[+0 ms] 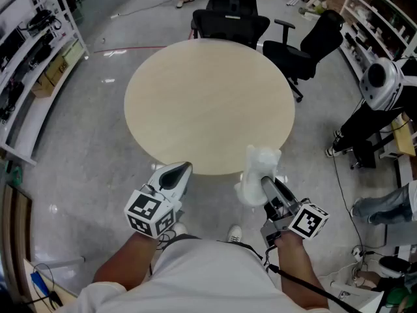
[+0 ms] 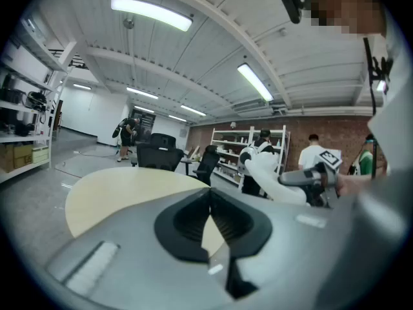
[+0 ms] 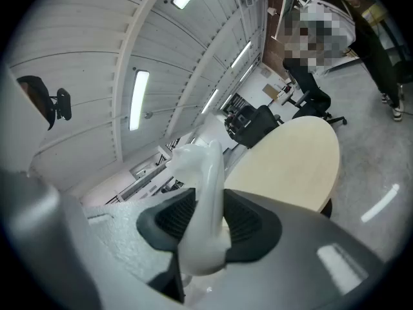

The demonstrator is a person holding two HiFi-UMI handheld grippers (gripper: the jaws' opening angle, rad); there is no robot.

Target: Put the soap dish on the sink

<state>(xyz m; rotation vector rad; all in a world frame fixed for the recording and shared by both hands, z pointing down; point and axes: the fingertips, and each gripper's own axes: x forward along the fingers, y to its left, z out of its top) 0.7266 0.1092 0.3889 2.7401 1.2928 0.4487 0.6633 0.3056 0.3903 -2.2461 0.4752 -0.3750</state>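
Observation:
A white, curvy soap dish point(image 1: 258, 173) is held edge-up in front of me, just past the near rim of the round beige table point(image 1: 208, 103). My right gripper point(image 1: 266, 186) is shut on it: in the right gripper view the soap dish point(image 3: 201, 173) stands pinched between the two black pads point(image 3: 248, 221). My left gripper point(image 1: 184, 170) hovers level beside it at the left, shut, with nothing between its fingertips point(image 2: 210, 197). From the left gripper view the soap dish point(image 2: 268, 172) and the right gripper point(image 2: 310, 178) show at the right. No sink is in view.
Black office chairs point(image 1: 231, 18) point(image 1: 306, 44) stand behind the table. Shelving lines the left wall point(image 1: 32, 57) and the right wall point(image 1: 378, 18). A person in dark clothes with a white helmet point(image 1: 381, 83) is at the right; cables lie on the floor there.

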